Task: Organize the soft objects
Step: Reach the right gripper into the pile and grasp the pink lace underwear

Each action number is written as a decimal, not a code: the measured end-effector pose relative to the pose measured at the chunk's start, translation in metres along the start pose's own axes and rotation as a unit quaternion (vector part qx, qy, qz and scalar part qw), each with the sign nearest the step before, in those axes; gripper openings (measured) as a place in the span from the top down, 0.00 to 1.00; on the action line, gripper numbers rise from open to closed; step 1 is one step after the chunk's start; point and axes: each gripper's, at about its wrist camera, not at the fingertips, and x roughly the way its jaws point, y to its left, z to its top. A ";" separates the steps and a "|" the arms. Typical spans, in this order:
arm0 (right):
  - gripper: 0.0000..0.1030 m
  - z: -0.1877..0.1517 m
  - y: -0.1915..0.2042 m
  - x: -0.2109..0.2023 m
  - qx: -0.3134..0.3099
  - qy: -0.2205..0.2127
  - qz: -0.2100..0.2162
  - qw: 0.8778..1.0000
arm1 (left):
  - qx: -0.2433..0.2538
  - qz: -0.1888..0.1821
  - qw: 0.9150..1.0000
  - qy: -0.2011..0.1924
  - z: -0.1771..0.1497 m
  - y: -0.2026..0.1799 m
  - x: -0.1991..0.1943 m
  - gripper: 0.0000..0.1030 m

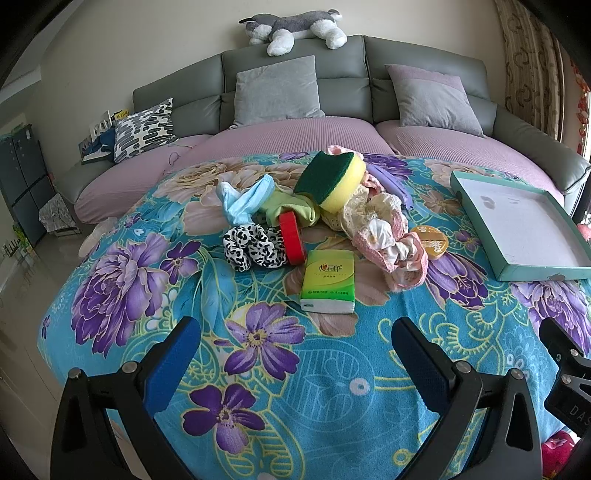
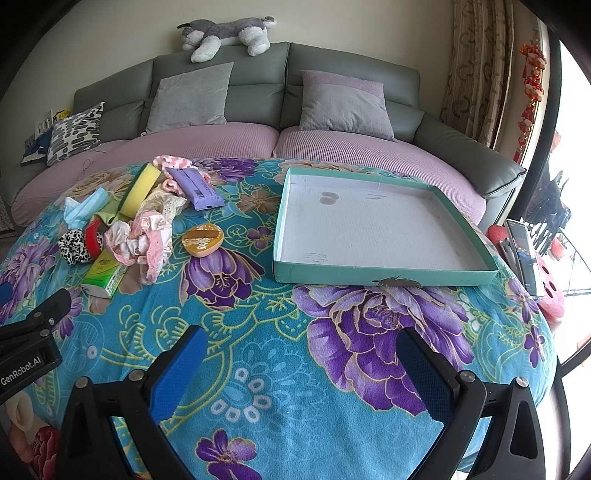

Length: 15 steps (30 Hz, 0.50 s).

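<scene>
A pile of soft things lies on the floral blanket point(image 1: 258, 369): a yellow-green sponge point(image 1: 334, 181), a blue face mask point(image 1: 245, 201), a green cloth point(image 1: 295, 210), a black-and-white scrunchie point(image 1: 255, 247), pink lacy cloth point(image 1: 391, 240), a green tissue pack point(image 1: 328, 280), a red round thing point(image 1: 291, 238), a purple pack point(image 2: 194, 188) and an orange disc point(image 2: 202, 240). A teal tray point(image 2: 384, 275) with a white floor lies to the right, nothing in it. My left gripper point(image 1: 295, 354) is open and empty, short of the tissue pack. My right gripper point(image 2: 301, 365) is open and empty, in front of the tray.
A grey sofa point(image 2: 221, 99) with pink seat covers stands behind the table, with grey cushions point(image 2: 192, 98), a patterned cushion point(image 1: 144, 127) and a plush husky point(image 1: 295, 27) on top. Curtains point(image 2: 476, 70) and a window are at the right. A pink object point(image 2: 552, 295) sits past the right edge.
</scene>
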 end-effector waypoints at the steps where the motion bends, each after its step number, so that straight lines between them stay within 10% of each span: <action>1: 0.00 0.000 0.000 0.000 0.000 0.000 0.000 1.000 | 0.000 0.000 1.000 0.000 0.000 0.000 0.000 0.00; 15: 0.00 0.035 -0.011 -0.013 -0.022 -0.042 0.024 0.999 | -0.038 -0.042 0.998 0.023 0.046 0.015 0.012 0.00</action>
